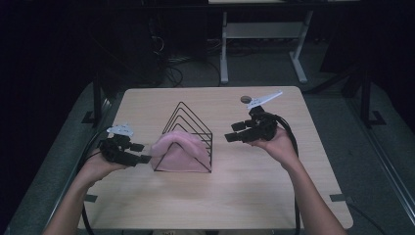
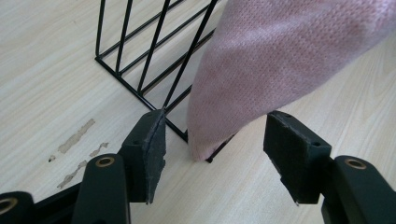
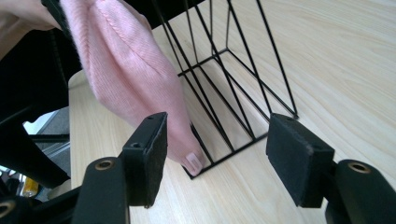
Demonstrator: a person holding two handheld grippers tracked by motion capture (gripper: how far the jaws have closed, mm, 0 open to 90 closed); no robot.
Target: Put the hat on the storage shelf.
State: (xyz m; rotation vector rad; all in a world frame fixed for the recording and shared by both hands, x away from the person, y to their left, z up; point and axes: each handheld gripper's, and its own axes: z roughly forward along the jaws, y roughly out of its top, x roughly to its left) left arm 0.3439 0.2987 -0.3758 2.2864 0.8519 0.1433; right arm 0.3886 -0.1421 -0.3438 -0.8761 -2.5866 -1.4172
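Note:
A pink knitted cloth [image 1: 178, 152] hangs over the front wires of a black triangular wire rack [image 1: 188, 117] in the middle of the table. My left gripper [image 1: 142, 152] sits at the cloth's left end and is open. In the left gripper view, the cloth's lower corner [image 2: 280, 60] dips between the left gripper's [image 2: 215, 149] pads without touching them, beside the rack's base [image 2: 140, 60]. My right gripper [image 1: 234, 131] is open to the right of the rack, clear of it. The right gripper view looks past the right gripper [image 3: 217, 154] at the rack [image 3: 243, 79] and the cloth [image 3: 126, 70], which has a small pale label near its tip.
A small dark round object [image 1: 244, 99] lies near the table's far edge. Pale scuff marks [image 2: 77, 135] show on the wooden tabletop [image 1: 220, 196]. Beyond the table stands a white desk frame [image 1: 224, 49] on a dark floor with cables.

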